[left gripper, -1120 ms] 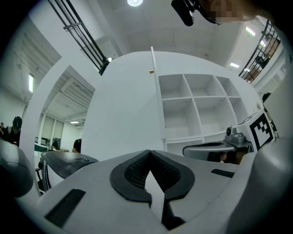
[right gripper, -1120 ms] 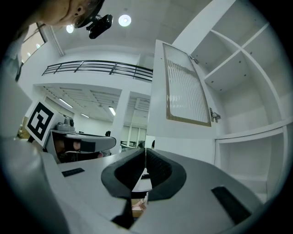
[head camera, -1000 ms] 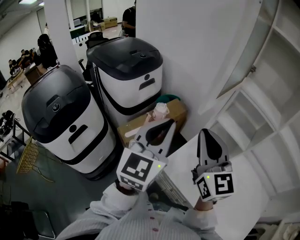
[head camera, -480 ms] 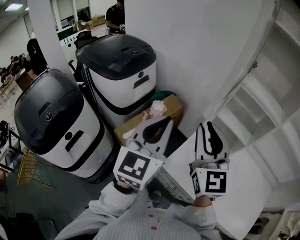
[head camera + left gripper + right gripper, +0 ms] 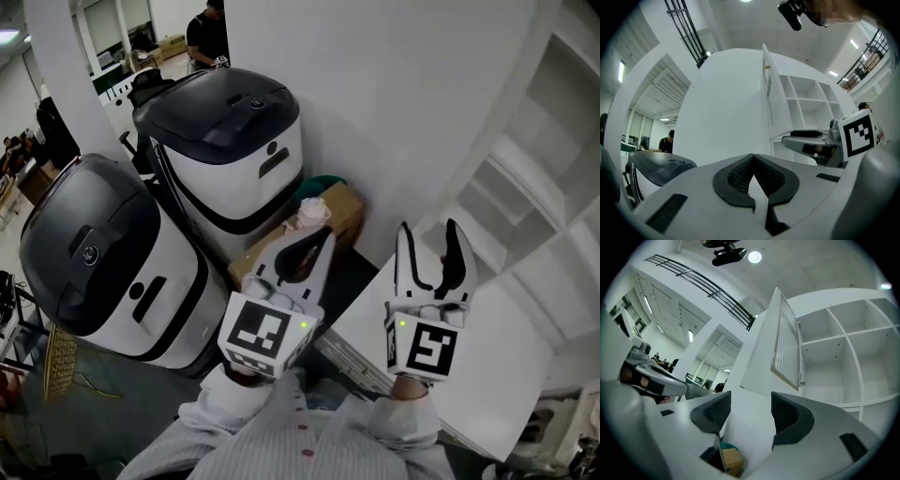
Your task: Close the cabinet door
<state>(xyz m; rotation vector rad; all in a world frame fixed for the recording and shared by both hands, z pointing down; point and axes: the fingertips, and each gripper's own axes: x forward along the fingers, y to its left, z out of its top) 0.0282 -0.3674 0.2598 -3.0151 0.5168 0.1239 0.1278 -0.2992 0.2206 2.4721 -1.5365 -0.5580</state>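
The door [image 5: 375, 94] is seen swung open from the cabinet [image 5: 548, 159], hinged at its left side. Its long axis is upright and its edge is pointed outward. Before the cabinet, the right tongs [image 5: 429, 231] are being opened, gripping nothing. The left tongs [image 5: 323, 242] are clenched and empty.

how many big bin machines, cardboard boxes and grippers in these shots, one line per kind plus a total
White bin-shaped machines with dark grey lids: 2
Brown cardboard box: 1
Handheld two-jaw grippers: 2 (left gripper shut; right gripper with jaws opening, nothing between them)
Total: 5
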